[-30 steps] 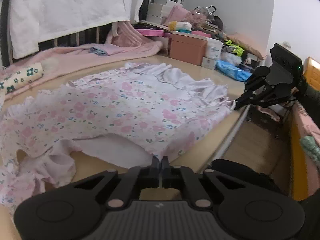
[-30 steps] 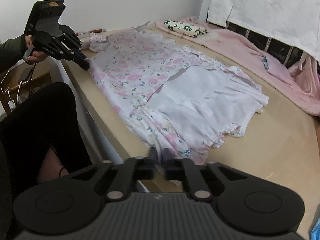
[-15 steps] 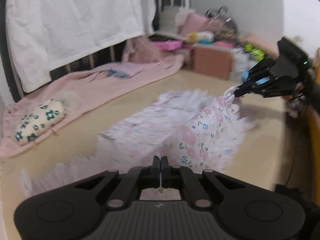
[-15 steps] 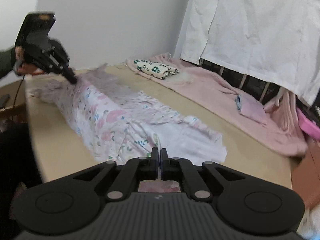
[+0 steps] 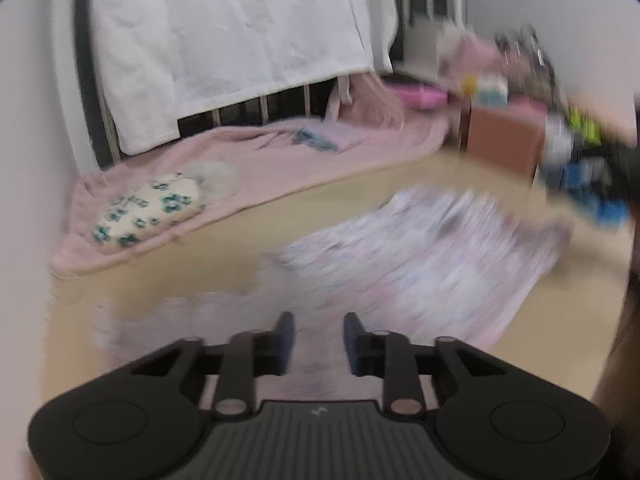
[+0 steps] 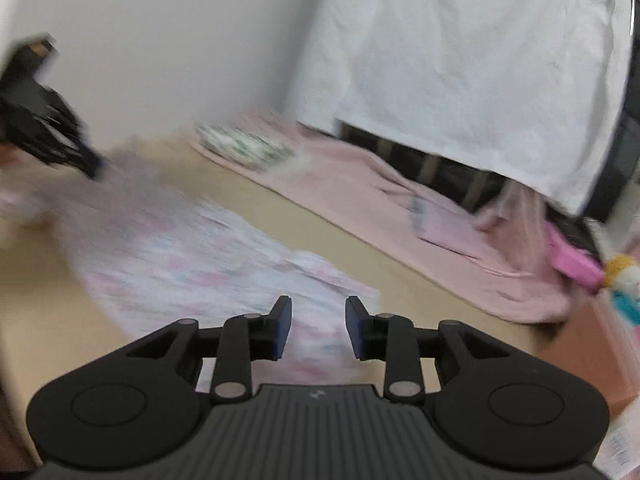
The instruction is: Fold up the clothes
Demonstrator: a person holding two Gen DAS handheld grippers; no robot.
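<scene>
The pink floral garment (image 5: 420, 264) lies folded over on itself on the beige table (image 5: 192, 276), blurred by motion. My left gripper (image 5: 319, 334) hovers over its near edge. Its jaws are opening, and the cloth lies below them, not pinched. In the right wrist view the same garment (image 6: 180, 256) stretches left across the table (image 6: 36, 280). My right gripper (image 6: 318, 320) stands over its near end with jaws opening and nothing pressed between the pads. Each gripper shows as a dark blur in the other's view: the left gripper (image 6: 48, 132) and the right gripper (image 5: 608, 176).
A pink blanket (image 5: 280, 160) runs along the table's far side with a small green-flowered bundle (image 5: 148, 208) on it. A white sheet (image 5: 240, 40) hangs over the rail behind. A brown box (image 5: 504, 144) and clutter stand at the far right.
Both grippers, shut on the garment's near edge, lifted it and carried it across the cloth, folding it over. Their jaws have now parted and let the fabric go.
</scene>
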